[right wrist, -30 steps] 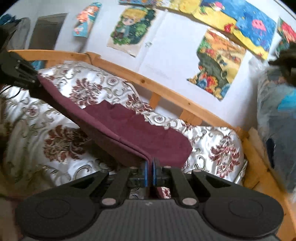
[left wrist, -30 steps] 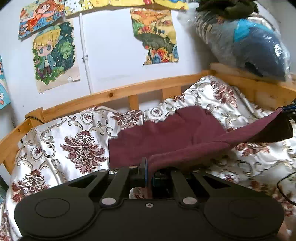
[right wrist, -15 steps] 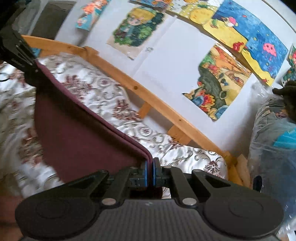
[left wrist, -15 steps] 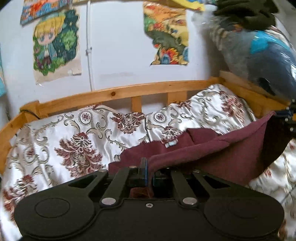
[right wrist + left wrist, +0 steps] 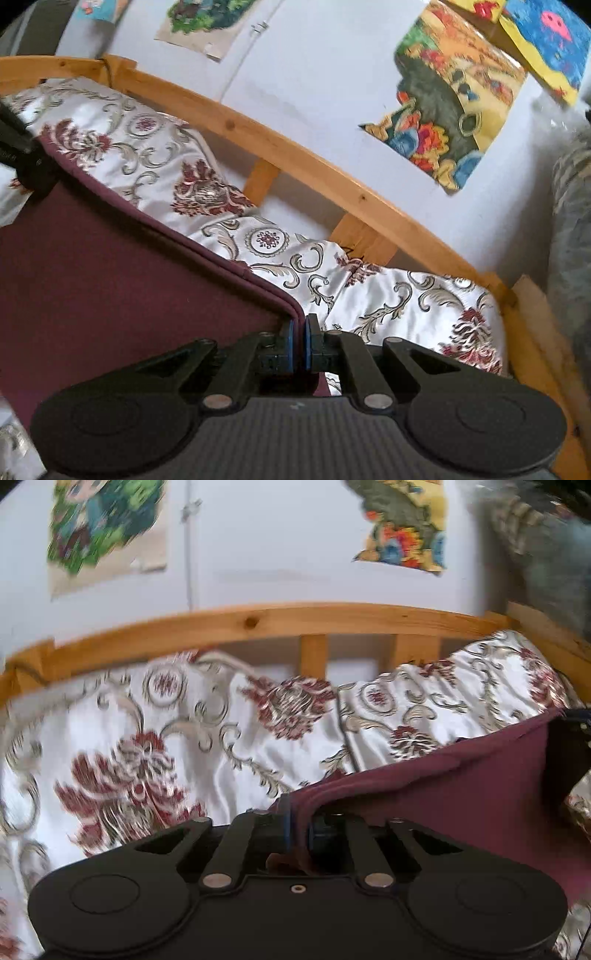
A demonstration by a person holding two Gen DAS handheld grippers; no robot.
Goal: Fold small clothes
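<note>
A maroon garment hangs stretched between my two grippers above the bed. My left gripper is shut on one corner of its hem. My right gripper is shut on the other corner, and the maroon garment spreads down and to the left from it. The right gripper shows at the right edge of the left wrist view. The left gripper shows at the left edge of the right wrist view. The garment's lower part is hidden below both views.
A floral satin bedspread covers the bed. A wooden bed rail runs along the white wall with posters. A plastic-wrapped bundle sits at the right end of the bed.
Both grippers have lifted the maroon garment off the bedspread and pulled it taut. It lay partly on the bed a second ago and hangs between them now.
</note>
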